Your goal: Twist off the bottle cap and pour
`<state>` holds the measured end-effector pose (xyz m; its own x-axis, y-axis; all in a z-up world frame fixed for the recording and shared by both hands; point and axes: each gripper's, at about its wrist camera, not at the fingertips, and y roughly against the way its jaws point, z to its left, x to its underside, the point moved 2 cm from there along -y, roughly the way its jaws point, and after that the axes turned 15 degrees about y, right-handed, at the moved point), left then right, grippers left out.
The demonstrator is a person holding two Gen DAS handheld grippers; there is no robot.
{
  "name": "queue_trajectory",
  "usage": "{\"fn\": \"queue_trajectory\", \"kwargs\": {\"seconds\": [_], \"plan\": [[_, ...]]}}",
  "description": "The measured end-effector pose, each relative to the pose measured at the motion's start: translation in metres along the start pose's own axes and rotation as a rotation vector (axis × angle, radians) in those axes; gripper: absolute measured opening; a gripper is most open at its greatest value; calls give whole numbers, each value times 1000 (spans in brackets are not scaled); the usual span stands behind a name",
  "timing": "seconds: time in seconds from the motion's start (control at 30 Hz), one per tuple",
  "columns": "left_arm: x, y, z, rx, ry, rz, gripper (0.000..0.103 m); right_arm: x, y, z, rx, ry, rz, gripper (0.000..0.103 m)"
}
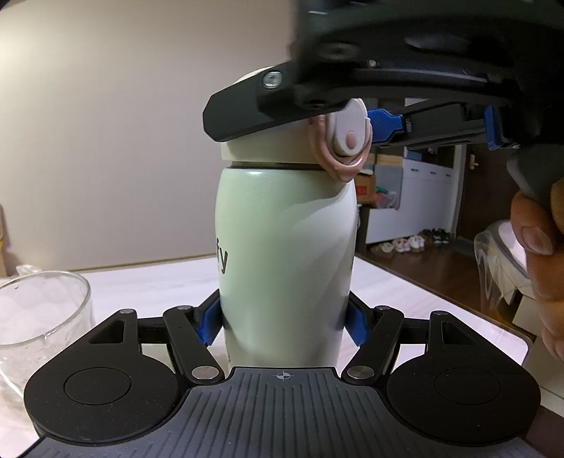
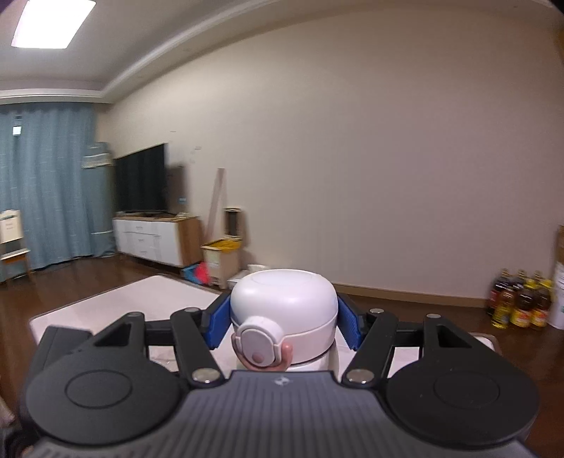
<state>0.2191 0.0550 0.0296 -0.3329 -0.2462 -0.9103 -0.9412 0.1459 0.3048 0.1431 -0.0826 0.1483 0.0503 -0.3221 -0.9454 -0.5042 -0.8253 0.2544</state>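
Even indoor light, ceiling lamp [image 2: 53, 23] glaring top left, fisheye-bent edges, slight motion blur

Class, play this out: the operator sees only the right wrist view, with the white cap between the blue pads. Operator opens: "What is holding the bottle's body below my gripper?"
Observer: The left gripper is shut on the pale green bottle, low on its body.
Operator: Is the bottle standing straight?
Observer: Yes, it stands upright on the white table, with a dark seam between cap and body.
Operator: Where do I pour afterwards?
Observer: A clear glass cup stands on the table beside the left gripper, at the left edge of its view.
Operator: And my own grip?
Observer: From the left view, the right gripper reaches in from the right, level with the cap.
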Motion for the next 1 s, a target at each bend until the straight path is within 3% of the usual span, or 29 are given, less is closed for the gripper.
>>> {"fn": "queue_trajectory", "kwargs": {"seconds": [0.1,0.23,0.4,0.53,0.7,0.87,1.0], "plan": [[0,3,2,3,2,-3,72,3,-4,-22,-146,19,-40,64],[1,7,4,3,0,-4,72,1,-5,-41,-272,48,-71,64],[1,12,6,1,-3,-3,72,-7,-8,-46,-334,98,-77,65],[1,17,8,2,-1,-3,72,-11,4,-45,-296,63,-94,67],[2,23,11,2,0,-2,72,-23,27,-45,-139,-81,-150,78],[1,30,14,0,2,2,72,-34,39,-21,70,-112,-99,80],[0,43,24,-1,3,4,72,-34,30,5,126,-70,-39,80]]}}
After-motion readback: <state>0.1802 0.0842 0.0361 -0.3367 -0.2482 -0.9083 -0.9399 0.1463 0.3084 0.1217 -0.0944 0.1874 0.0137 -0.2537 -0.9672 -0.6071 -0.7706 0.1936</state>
